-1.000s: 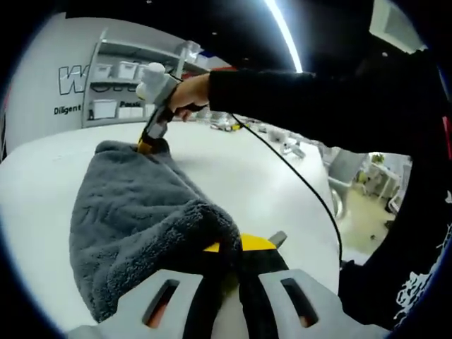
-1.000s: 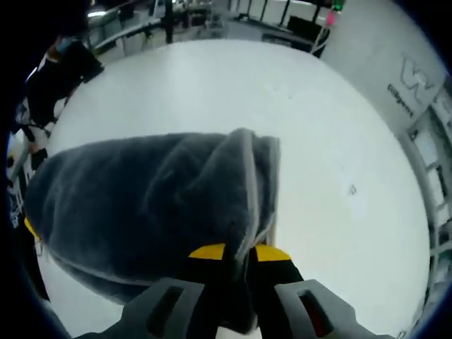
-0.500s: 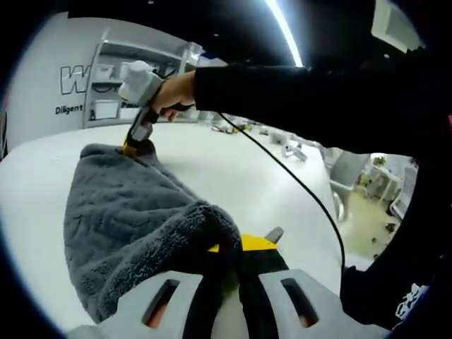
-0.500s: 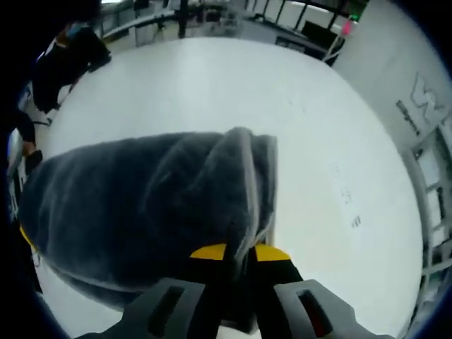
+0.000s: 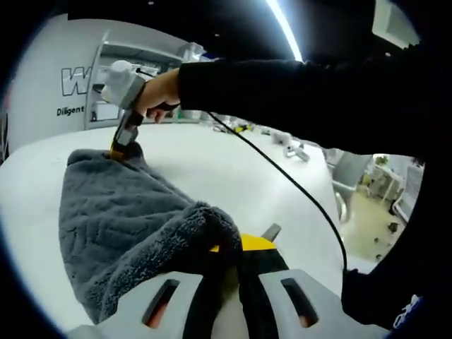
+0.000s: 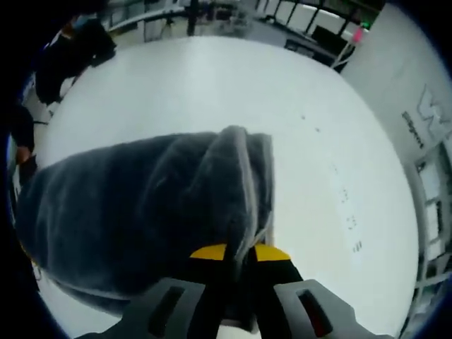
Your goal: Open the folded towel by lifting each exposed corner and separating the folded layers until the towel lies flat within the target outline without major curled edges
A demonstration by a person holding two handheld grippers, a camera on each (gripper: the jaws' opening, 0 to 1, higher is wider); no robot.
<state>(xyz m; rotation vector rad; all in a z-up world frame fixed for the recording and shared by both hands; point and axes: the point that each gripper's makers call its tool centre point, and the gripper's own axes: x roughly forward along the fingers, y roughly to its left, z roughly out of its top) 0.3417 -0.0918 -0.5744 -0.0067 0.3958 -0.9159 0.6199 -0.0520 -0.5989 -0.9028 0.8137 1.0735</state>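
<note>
Gripping Both Ends Over The White Table

Shelving with white bins [image 5: 113,70] lines the far wall, a black cable [image 5: 296,176] trails across. Left gripper [image 5: 236,247] and right gripper [image 6: 240,253] each clench the plush dark-grey towel [image 5: 120,219], bunched, suspended above the round white table [image 6: 212,92].

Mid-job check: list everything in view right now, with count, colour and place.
towel: one, grey, stretched over the table between both grippers
table: one, white, under the towel
shelf: one, pale, with bins, against the back wall
cable: one, black, hanging from the sleeve across the table
left gripper: grey with yellow tips, shut on the towel's near corner
right gripper: same colours, shut on the towel's far edge
hand: one, holding the right gripper
sleeve: one, black, across the top
</note>
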